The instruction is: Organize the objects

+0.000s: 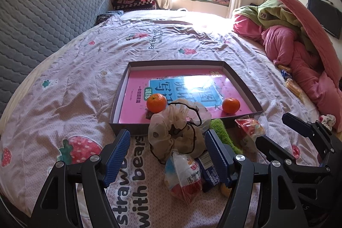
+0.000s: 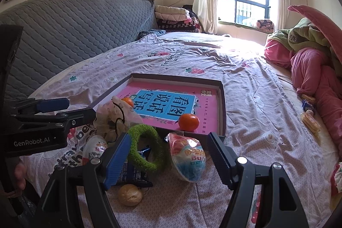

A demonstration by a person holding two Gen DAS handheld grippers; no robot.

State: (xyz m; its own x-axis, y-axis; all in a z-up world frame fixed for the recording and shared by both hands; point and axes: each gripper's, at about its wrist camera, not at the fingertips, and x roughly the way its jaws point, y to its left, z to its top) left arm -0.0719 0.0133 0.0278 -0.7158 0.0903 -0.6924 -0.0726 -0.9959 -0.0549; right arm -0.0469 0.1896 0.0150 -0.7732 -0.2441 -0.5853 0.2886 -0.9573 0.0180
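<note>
A shallow dark box [image 1: 241, 80] [image 2: 223, 100] lies on the bed with a pink book [image 1: 136, 87] [image 2: 209, 106] and two oranges [image 1: 156, 102] [image 1: 231, 105] in it. In front of it lies a pile: a beige scrunchie [image 1: 177, 136] [image 2: 111, 119], a green ring scrunchie [image 2: 147, 148], two egg-shaped snack packs [image 1: 183, 176] [image 2: 188, 158], a blue packet [image 2: 130, 173] and a walnut [image 2: 130, 194]. My left gripper [image 1: 168, 155] is open around the beige scrunchie. My right gripper [image 2: 170, 158] is open around the ring and one egg pack.
The bed has a strawberry-print sheet [image 1: 81, 82], a grey quilted headboard [image 1: 42, 21] at left and a heap of pink and green bedding [image 1: 295, 40] at right. Small snack packets [image 2: 310, 119] lie beside the heap. The left gripper body [image 2: 42, 121] shows in the right wrist view.
</note>
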